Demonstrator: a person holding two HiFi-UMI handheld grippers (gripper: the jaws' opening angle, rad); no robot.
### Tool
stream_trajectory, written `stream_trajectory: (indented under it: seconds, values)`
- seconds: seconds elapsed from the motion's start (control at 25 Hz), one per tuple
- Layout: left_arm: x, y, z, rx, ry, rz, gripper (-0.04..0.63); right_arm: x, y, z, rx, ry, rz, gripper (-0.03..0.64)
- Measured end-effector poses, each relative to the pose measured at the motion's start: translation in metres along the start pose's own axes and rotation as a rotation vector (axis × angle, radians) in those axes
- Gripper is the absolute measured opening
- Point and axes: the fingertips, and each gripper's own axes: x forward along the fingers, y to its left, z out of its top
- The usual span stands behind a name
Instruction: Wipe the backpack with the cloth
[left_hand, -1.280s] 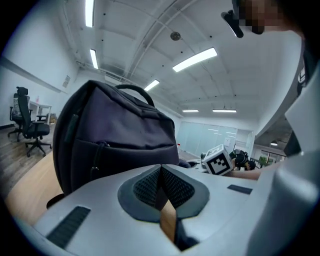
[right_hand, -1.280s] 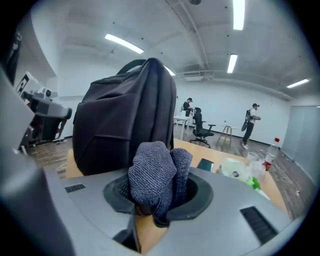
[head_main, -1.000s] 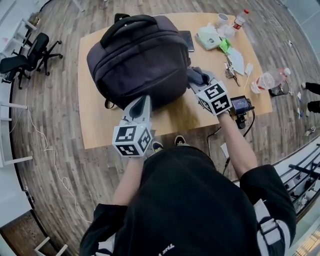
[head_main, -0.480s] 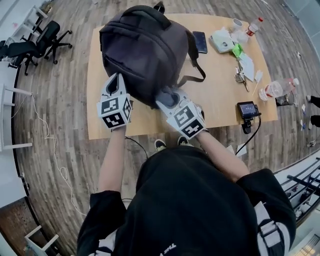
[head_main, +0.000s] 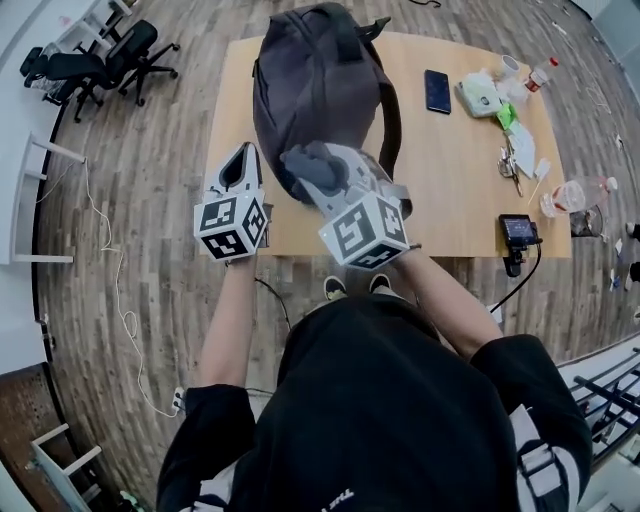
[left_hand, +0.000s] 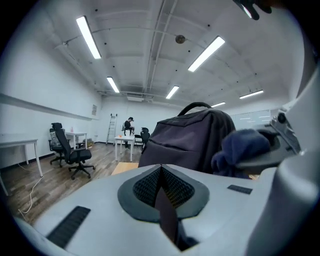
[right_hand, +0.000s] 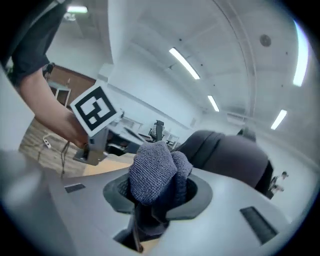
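The dark backpack (head_main: 315, 90) stands on the wooden table (head_main: 450, 180), its handle at the top; it also fills the middle of the left gripper view (left_hand: 190, 137). My right gripper (head_main: 325, 170) is shut on a bunched grey-blue cloth (right_hand: 155, 170) and hangs at the backpack's near side, a little above the table. The cloth (head_main: 308, 165) sticks out past the jaws, towards the bag. My left gripper (head_main: 243, 152) is shut and empty, at the bag's near left and apart from it. In the right gripper view the backpack (right_hand: 230, 155) lies just beyond the cloth.
On the table's right half lie a black phone (head_main: 436, 90), a white box (head_main: 480, 95), keys (head_main: 510, 165), a plastic bottle (head_main: 575, 195) and a small camera (head_main: 520, 232) at the near edge. Office chairs (head_main: 100, 60) stand on the wooden floor to the left.
The backpack has turned and now shows a narrower side. My right gripper has carried the cloth from the bag's right to its near side and risen. The left gripper has slid left.
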Motion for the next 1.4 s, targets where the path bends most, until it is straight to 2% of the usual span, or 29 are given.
stream_trajectory:
  seconds: [0.24,0.4,0.52,0.6,0.8,1.12,1.4]
  values:
    - [-0.029,-0.020,-0.008,-0.027,-0.006,-0.062,0.017,-0.036,-0.073,0.047,-0.229,-0.025,-0.223,0.126]
    - [-0.048,-0.029,0.000,-0.057,-0.044,-0.088,0.017,-0.041,-0.097,0.053,-0.312,-0.014,-0.281,0.129]
    - [-0.060,-0.035,0.006,-0.074,-0.068,-0.112,0.017,-0.055,-0.122,0.060,-0.342,-0.022,-0.396,0.129]
    - [-0.067,-0.035,0.007,-0.087,-0.075,-0.125,0.017,-0.059,-0.131,0.062,-0.339,-0.025,-0.439,0.129]
    - [-0.077,-0.028,0.001,-0.112,-0.073,-0.133,0.017,-0.049,-0.090,0.041,-0.418,-0.071,-0.417,0.127]
    - [-0.085,-0.019,-0.020,-0.151,-0.049,-0.117,0.017,-0.046,-0.055,0.011,-0.328,-0.150,-0.382,0.127]
    - [-0.084,-0.019,-0.026,-0.164,-0.030,-0.114,0.017,-0.008,-0.003,-0.051,-0.267,-0.087,-0.239,0.126]
